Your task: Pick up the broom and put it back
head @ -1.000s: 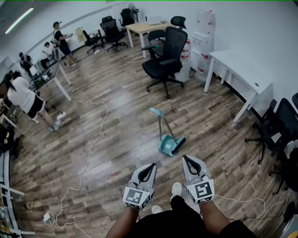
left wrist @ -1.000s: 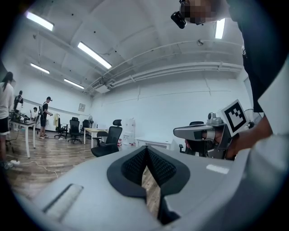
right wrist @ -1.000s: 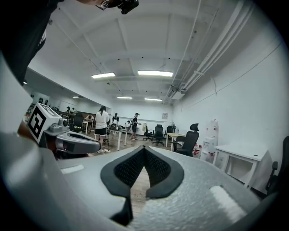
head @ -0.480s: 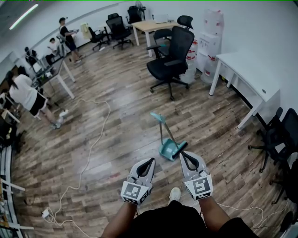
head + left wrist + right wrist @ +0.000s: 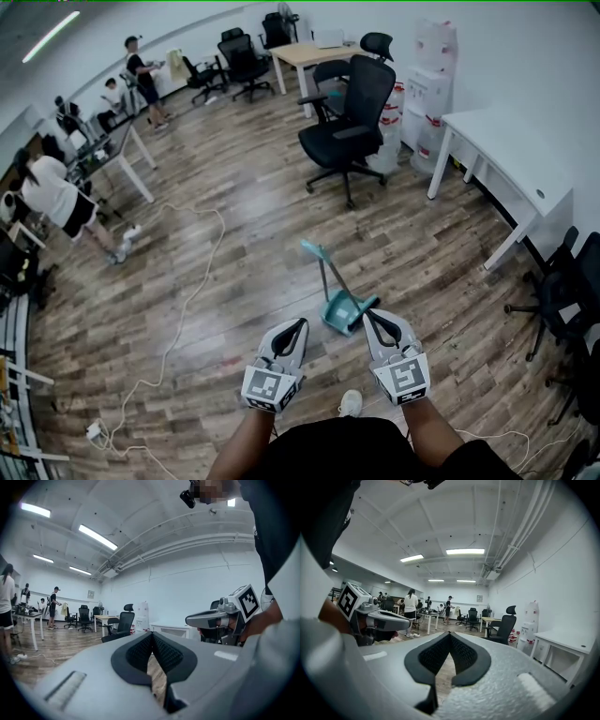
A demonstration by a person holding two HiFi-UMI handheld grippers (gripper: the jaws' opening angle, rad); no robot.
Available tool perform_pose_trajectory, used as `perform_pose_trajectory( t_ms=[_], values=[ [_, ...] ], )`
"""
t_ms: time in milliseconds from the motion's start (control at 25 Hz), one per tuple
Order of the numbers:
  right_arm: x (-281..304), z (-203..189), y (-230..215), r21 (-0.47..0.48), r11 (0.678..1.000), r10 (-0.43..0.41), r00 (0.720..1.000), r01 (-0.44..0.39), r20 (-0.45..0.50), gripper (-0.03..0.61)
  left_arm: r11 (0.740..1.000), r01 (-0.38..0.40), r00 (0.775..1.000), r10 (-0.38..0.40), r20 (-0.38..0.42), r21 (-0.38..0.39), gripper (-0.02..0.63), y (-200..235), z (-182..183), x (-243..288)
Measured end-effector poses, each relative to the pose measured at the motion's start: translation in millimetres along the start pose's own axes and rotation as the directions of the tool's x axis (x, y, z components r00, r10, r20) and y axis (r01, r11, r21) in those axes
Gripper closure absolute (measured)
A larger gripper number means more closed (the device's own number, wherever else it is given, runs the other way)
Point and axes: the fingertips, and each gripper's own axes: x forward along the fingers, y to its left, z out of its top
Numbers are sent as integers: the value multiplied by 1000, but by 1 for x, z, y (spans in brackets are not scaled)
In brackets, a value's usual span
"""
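The left tongs (image 5: 299,322) are clenched, their dark ribbed pads meeting at the tip with nothing between them; the right tongs (image 5: 367,313) are likewise clenched and empty, pads pressed together along their front edge; both point forward and roughly level over the wooden floor (image 5: 234,206), side by side with a gap between them, each with its marker cube toward the person; neither touches anything. The broom (image 5: 328,273) stands on the floor just ahead of the tongs, its thin handle tilted up and to the left with a teal cap at the top, its lower end sitting with a teal dustpan (image 5: 336,312); the tip of the right tongs overlaps the dustpan's right edge in the head view, but whether it is above or beside it cannot be told. Beyond stand a black office chair (image 5: 349,112) and a white worktop (image 5: 511,155) at the right wall; a pale cable (image 5: 187,300) trails over the floor at left.
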Motion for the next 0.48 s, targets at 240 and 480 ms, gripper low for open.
perform_pose_trajectory(
  t_ms=[240, 480],
  values=[
    [10, 2, -8, -41, 998, 56, 998, -55, 14, 575, 999, -46, 999, 46, -8, -13, 595, 7, 2, 9],
    [23, 1, -17, 41, 998, 52, 999, -53, 15, 575, 998, -56, 998, 55, -31, -20, 595, 10, -4, 18]
  ],
)
